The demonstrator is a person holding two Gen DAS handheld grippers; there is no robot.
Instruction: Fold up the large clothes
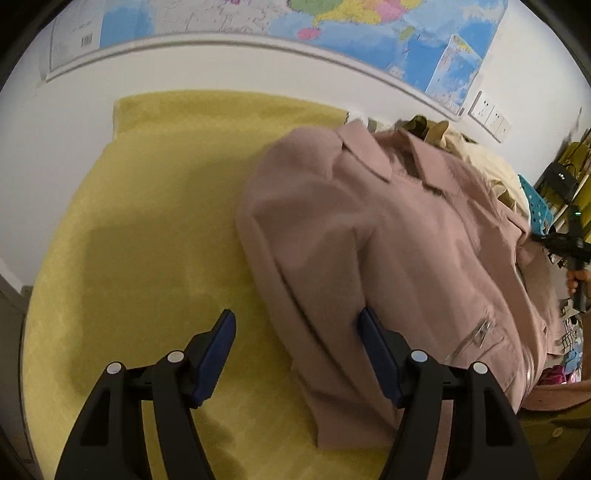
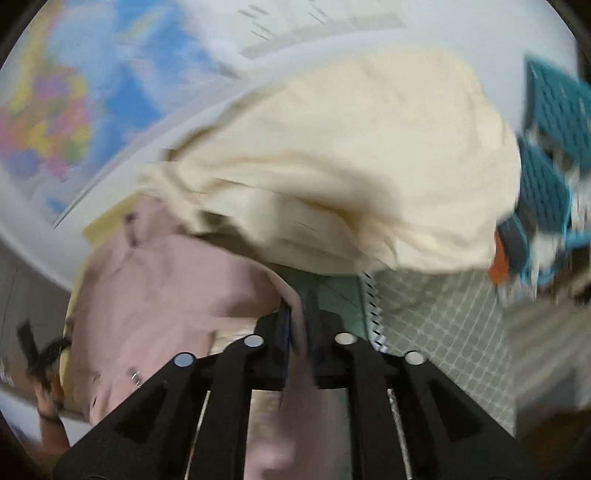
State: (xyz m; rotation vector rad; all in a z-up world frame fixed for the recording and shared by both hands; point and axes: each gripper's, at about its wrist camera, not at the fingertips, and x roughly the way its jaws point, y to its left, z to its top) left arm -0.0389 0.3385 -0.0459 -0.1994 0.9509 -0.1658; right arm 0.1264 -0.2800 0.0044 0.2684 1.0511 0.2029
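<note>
On yellow mat (image 1: 147, 221), pink jacket (image 1: 388, 258), right gripper (image 2: 300, 317) seemingly pinching it

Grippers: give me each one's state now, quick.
Left gripper: open, holding nothing, over the yellow textured cloth surface.
Right gripper: shut on the dusty-pink collared fabric jacket.

A white wall (image 1: 207, 70) runs behind the work surface, which is covered by a soft yellow cloth (image 1: 140, 229). A large coloured map (image 1: 332, 26) hangs on the wall, mostly blue sea with bright patches of land. To its right sit white wall sockets (image 1: 489, 116). At the right edge stands a perforated teal basket (image 2: 546, 155), blurred in the right wrist view.
</note>
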